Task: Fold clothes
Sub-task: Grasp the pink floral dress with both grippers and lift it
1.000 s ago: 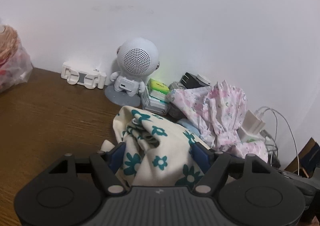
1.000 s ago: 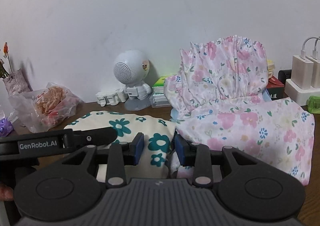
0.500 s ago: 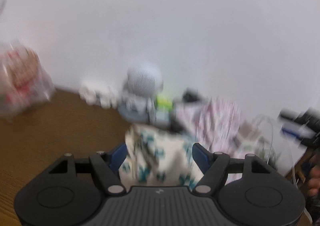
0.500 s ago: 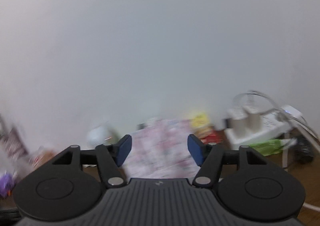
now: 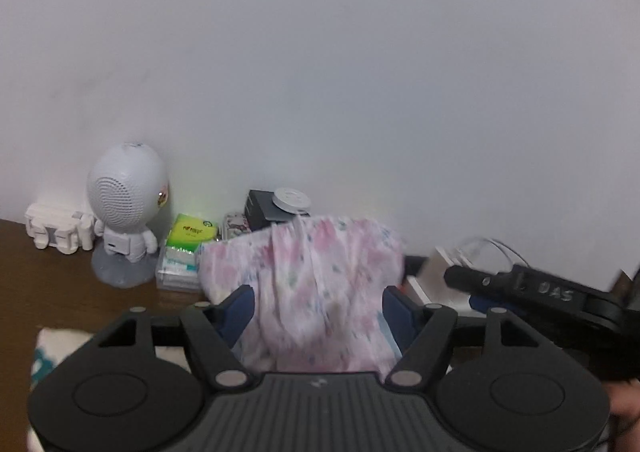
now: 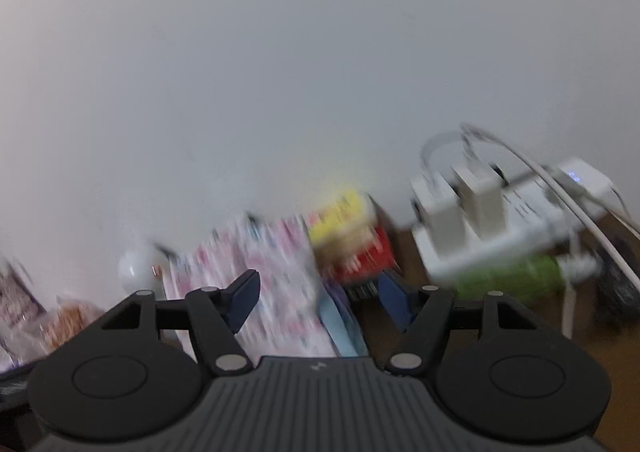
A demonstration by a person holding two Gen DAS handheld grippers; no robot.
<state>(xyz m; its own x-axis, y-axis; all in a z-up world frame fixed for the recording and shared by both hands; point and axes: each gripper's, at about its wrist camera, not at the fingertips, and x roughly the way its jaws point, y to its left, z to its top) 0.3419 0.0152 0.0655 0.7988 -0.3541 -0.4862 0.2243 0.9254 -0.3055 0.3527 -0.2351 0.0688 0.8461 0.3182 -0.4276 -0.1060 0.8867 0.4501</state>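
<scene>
We see the pink floral garment [image 5: 320, 284] heaped at the far side of the wooden table [image 5: 60, 284], against the white wall, and it now fills the gap ahead of the left gripper [image 5: 318, 310], where a second ago the cream cloth with teal flowers [image 5: 44, 352] lay between those fingers; that cloth now shows only at the near left corner. The left gripper's jaws stand spread and we see no pad pressing on fabric. The right gripper [image 6: 320, 302], which earlier was nearly pinched over the cream cloth, now has its jaws spread with nothing gripped, the pink garment blurred beyond them. To the left stands the white robot-shaped speaker [image 5: 126, 212]; to the right sits the white power strip [image 6: 480, 228].
</scene>
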